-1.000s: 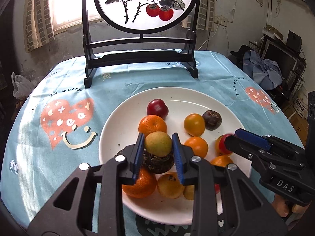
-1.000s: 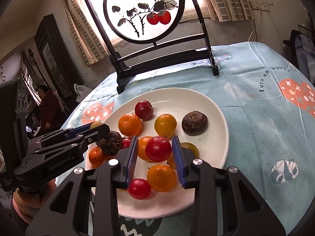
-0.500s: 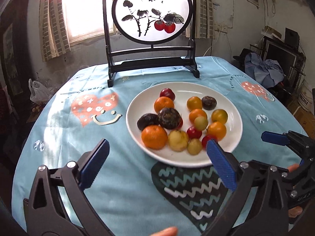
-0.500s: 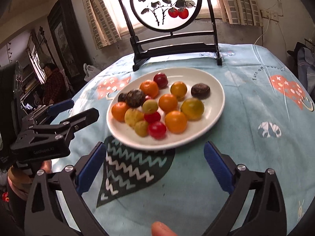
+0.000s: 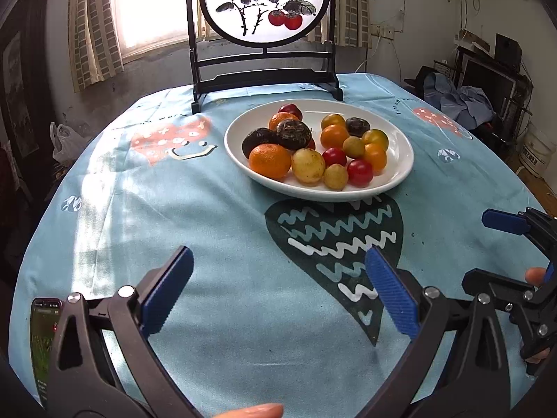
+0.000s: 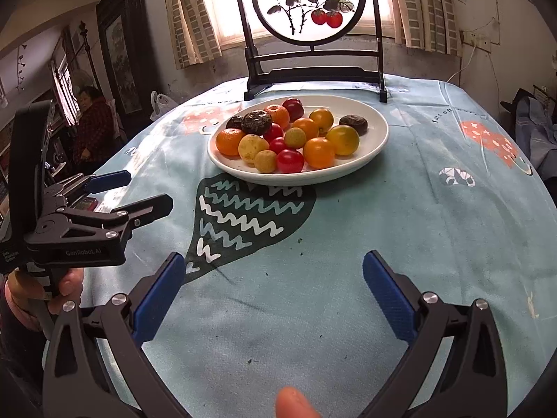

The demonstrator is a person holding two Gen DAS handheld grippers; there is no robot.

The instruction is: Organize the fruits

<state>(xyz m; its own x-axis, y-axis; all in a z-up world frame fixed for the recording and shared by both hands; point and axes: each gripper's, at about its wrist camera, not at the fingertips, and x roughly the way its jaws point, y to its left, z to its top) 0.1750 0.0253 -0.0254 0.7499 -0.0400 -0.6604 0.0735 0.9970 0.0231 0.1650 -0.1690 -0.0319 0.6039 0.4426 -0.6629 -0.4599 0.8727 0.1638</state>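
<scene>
- Left wrist view alone shows a phone with a lit screen lying at the table's near-left edge, at about 8 o'clock, partly covered by the gripper frame.
- Right wrist view alone shows a seated person in dark red at 10 o'clock, off beyond the table.
- Both views show the white plate of fruits on the blue tablecloth, with the round painted screen standing behind it at 12 o'clock.
- The left gripper has its blue pads spread wide with nothing between them; in the right wrist view it appears side-on at 9 o'clock.
- The right gripper is likewise spread wide and holds nothing (in the left wrist view it is cut off at the 3 o'clock edge, so only part of it can be seen).
- A fingertip pokes in at 6 o'clock in each view, too cropped to tell more.
- Some dark fruits at the plate's far left are hard to identify.
- From each gripper the plate lies at 12 o'clock, well apart, with the dark heart print between them.
</scene>
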